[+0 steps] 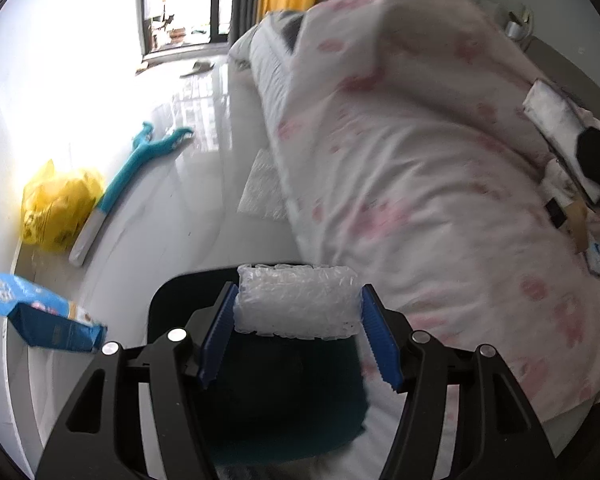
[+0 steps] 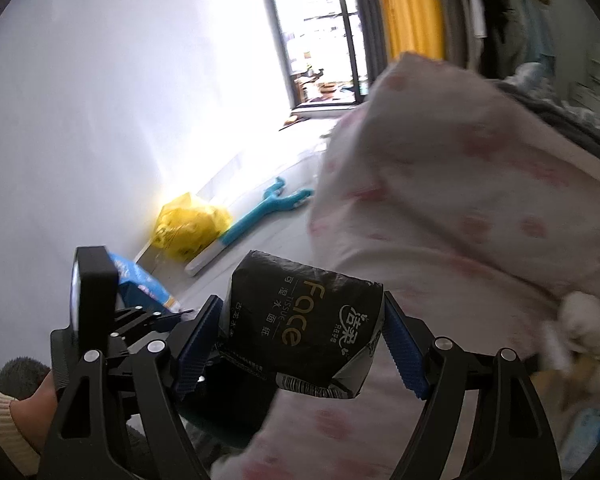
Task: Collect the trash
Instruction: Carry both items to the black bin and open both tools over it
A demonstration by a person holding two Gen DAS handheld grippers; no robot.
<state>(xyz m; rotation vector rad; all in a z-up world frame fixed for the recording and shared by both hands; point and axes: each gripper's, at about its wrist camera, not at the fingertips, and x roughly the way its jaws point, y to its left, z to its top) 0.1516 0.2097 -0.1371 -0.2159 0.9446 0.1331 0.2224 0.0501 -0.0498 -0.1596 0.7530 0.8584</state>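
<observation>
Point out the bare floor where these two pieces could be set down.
Free: the glossy floor between the teal tool and the bed's pink-print duvet. Crowded: the wall edge, with the yellow bag and blue packet.

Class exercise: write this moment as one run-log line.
left gripper: shut on bubble wrap | right gripper: shut on black tissue pack | below: dark bin | neither dropped yet
</observation>
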